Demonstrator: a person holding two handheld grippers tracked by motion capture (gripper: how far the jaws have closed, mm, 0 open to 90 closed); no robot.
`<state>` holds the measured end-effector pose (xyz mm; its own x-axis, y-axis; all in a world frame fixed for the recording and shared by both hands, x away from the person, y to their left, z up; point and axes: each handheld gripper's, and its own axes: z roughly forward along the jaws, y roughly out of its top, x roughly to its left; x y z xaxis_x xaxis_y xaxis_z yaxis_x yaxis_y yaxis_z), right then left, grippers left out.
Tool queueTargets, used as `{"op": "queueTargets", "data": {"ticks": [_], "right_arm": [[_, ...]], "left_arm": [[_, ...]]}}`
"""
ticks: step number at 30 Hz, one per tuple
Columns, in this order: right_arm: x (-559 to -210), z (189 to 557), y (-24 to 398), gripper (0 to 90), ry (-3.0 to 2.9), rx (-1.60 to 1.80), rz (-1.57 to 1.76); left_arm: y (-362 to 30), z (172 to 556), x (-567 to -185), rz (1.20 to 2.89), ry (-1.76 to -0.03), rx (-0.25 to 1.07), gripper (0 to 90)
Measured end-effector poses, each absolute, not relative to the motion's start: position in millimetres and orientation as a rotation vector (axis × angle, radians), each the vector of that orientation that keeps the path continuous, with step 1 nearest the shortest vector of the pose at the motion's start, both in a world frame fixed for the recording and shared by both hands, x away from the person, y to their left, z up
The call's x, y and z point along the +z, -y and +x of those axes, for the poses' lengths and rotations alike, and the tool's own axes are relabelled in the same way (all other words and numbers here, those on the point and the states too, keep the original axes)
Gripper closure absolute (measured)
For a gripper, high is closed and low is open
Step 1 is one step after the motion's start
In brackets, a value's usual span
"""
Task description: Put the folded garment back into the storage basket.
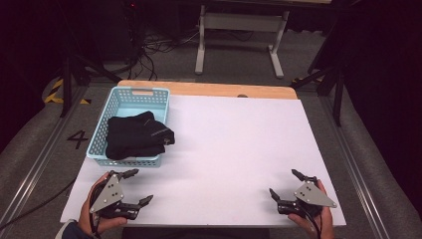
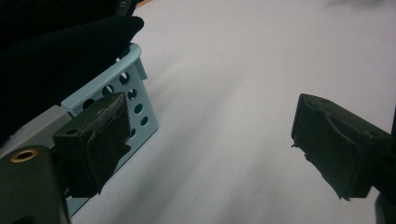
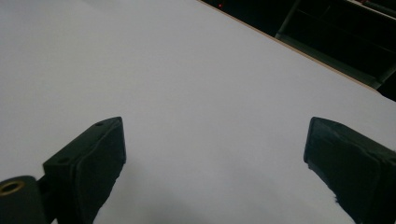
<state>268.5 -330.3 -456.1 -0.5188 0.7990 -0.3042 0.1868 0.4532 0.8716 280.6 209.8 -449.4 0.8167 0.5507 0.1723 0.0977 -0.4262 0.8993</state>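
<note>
At the far left of the table (image 1: 239, 149) we see a light blue basket (image 1: 115, 102) with perforated walls, standing at the left edge of the white surface with its long axis running away from us toward the wooden far edge. In it lies a bundle of black cloth (image 1: 137, 135), folded and heaped above the rim; its long side lies across the basket, and one corner spills over the right wall and points toward the middle of the table. From the left gripper view the same black cloth (image 2: 60, 56) bulges over the basket's corner (image 2: 133, 100).

Just in front of the basket's near wall we find the left gripper (image 1: 138, 187), held low over the table, its jaws spread wide with nothing between them, one jaw just beside the basket's near right corner.

Moving right across the bare white surface, well apart from the basket, the right gripper (image 1: 286, 184) sits near the table's front right corner, jaws pointing left toward the middle and standing wide apart, gripping nothing.
</note>
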Motion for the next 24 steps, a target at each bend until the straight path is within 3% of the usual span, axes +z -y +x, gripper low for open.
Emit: {"op": "queueTargets", "data": {"ticks": [24], "right_arm": [[-454.1,262.3,329.8,6.8,-1.952,1.087,0.809]], "left_arm": [[-205.6,282.4,-450.4,1.987,-0.456,0.543,12.0]]}}
